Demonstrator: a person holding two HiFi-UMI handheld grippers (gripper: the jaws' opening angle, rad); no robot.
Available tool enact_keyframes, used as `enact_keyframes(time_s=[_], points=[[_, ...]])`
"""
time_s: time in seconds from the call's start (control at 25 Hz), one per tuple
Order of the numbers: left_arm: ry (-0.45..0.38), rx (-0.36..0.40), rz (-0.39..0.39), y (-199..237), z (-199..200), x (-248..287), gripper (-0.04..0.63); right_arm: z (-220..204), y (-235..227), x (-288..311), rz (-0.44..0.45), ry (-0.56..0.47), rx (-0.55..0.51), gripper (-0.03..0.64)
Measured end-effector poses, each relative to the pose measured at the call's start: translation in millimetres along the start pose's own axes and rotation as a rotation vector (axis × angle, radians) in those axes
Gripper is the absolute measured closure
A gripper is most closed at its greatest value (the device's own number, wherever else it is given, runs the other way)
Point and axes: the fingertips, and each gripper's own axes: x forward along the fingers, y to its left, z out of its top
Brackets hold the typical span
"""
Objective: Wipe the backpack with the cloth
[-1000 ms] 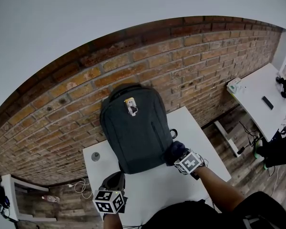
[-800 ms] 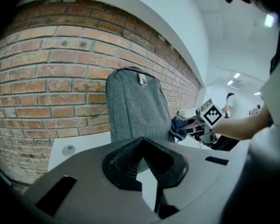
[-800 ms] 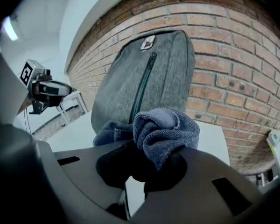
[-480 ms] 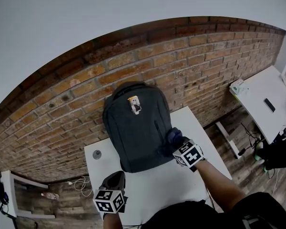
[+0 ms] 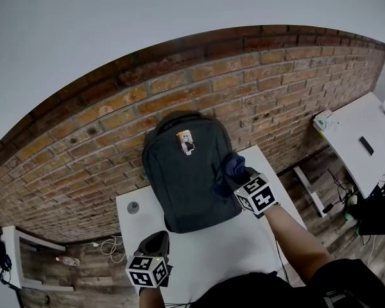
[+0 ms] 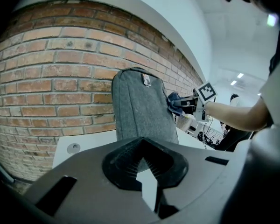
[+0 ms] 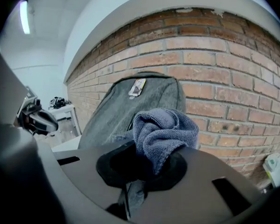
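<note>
A dark grey backpack point(image 5: 183, 178) stands upright on the white table point(image 5: 231, 249), leaning on the brick wall, with a small tag near its top. My right gripper point(image 5: 230, 175) is shut on a bunched blue-grey cloth point(image 5: 234, 167) and presses it against the backpack's right side, about mid-height. In the right gripper view the cloth point(image 7: 163, 129) bulges out of the jaws in front of the backpack point(image 7: 126, 111). My left gripper point(image 5: 155, 244) hovers low over the table's front left, shut and holding nothing, a short way from the backpack point(image 6: 140, 106).
A small round grey disc point(image 5: 133, 207) lies on the table left of the backpack. The brick wall point(image 5: 83, 140) runs right behind it. A second white table point(image 5: 353, 124) with small items stands to the right. A white shelf unit point(image 5: 13, 268) and cables sit on the floor at lower left.
My right gripper has slid the cloth up the backpack's right side, from the lower right corner to about mid-height. The left gripper has stayed put.
</note>
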Motion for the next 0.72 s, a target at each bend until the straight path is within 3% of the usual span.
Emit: enact_keyframes(time_s=[0.32,0.72], points=[[-0.002,-0.006,0.014,3.3,-2.1,-4.0,0.601,78.5,-8.6,15.1,-0.038,-0.141,-0.056,0.581],[0.001,-0.035,0.056,20.7,-8.7,-16.2,0.601,123.5,-22.7,31.2,-0.054,-0.172,-0.073,0.581]])
